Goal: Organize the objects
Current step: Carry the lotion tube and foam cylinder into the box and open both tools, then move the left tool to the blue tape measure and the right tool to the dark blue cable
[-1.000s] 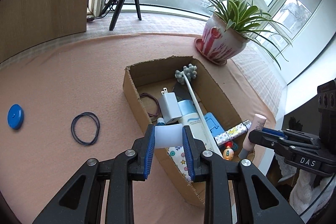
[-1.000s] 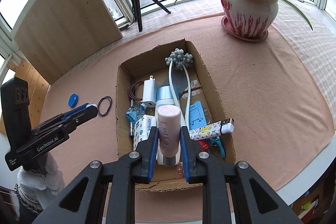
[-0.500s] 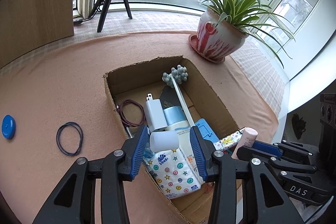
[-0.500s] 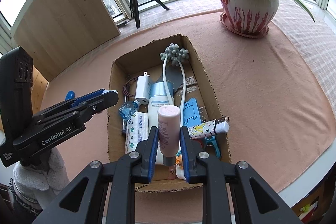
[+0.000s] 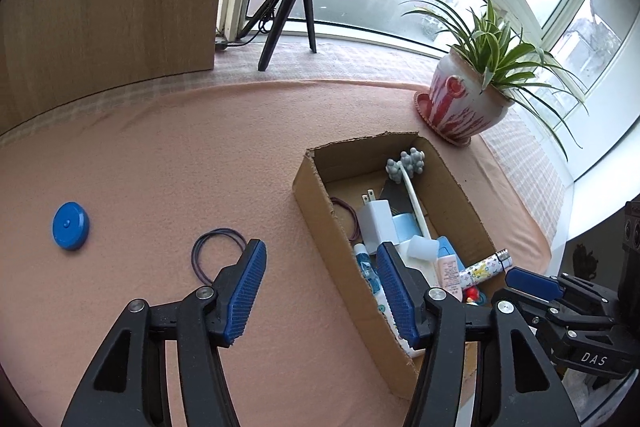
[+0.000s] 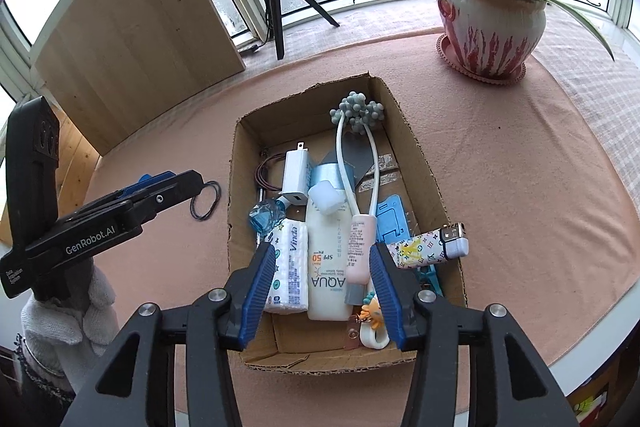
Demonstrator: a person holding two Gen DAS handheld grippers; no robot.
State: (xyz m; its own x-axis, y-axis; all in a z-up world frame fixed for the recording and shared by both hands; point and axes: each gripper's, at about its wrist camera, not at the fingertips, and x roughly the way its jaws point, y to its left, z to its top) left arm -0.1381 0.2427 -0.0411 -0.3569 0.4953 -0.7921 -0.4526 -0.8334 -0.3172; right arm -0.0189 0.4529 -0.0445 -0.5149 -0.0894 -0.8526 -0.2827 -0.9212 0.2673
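Here, both grippers hang with jaws spread wide and nothing between them: the left gripper [image 5: 318, 293] over the peach tablecloth [image 5: 180, 155] beside the cardboard box [image 6: 430, 179], the right gripper [image 6: 322, 285] above the box's near end. Inside lie a pale translucent cap [image 6: 326, 197] on a white sunscreen bottle [image 6: 326, 267] and a pink tube [image 6: 358, 247] beside it, while a dark hair tie [image 5: 218, 253] and a blue round lid [image 5: 70, 225] wait outside on the cloth. The hair tie looks light and limp, likely best pinched across one strand where it lies flat; the lid seems stiff, light and smooth, so its edges would probably offer the surest hold.
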